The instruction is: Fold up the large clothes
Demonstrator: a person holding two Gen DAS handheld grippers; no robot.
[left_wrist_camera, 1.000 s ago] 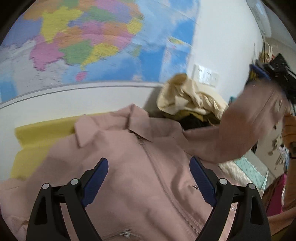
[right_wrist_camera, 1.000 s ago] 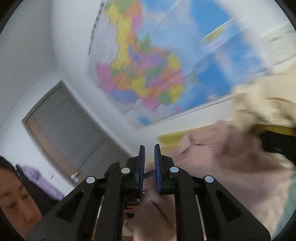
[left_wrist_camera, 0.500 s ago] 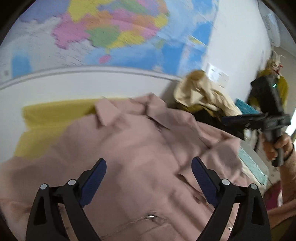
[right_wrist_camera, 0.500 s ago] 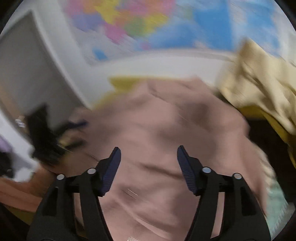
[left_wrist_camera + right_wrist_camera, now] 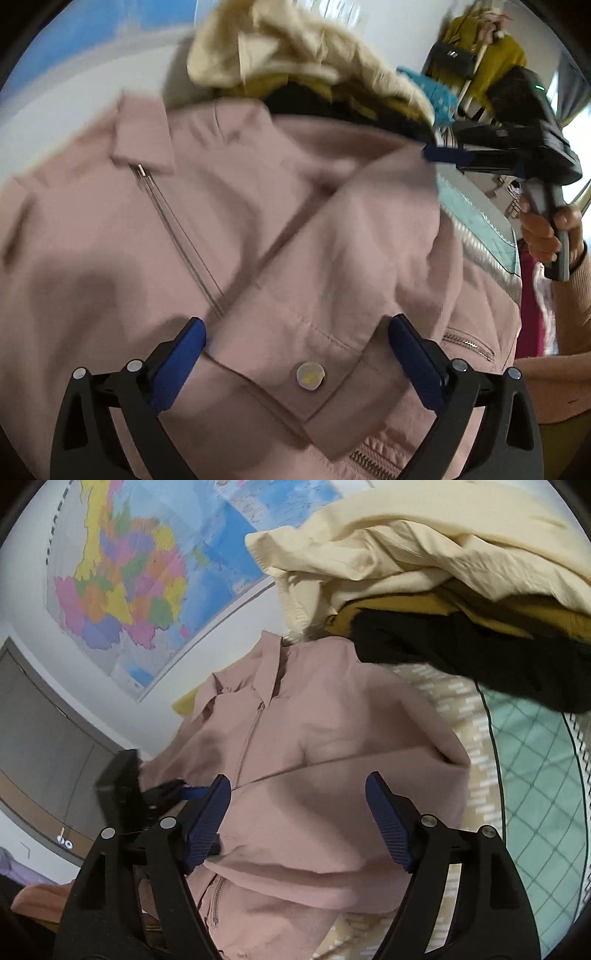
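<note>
Sleeve (image 5: 354, 236) now folded across pink jacket (image 5: 314, 738) | both claws wide, empty: left (image 5: 295, 354), right (image 5: 299, 812) | map text unreadable

Black frames, ribbed blue pads and silver screws are seen on both grippers: left gripper (image 5: 295, 345), right gripper (image 5: 298, 801); a tan sleeve (image 5: 580, 273) is worn beside the right hand (image 5: 546, 229).

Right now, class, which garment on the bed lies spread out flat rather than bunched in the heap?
The pink jacket, zipped, collar towards the wall. The cream garment, mustard garment and black garment sit crumpled in a pile beside it.
</note>
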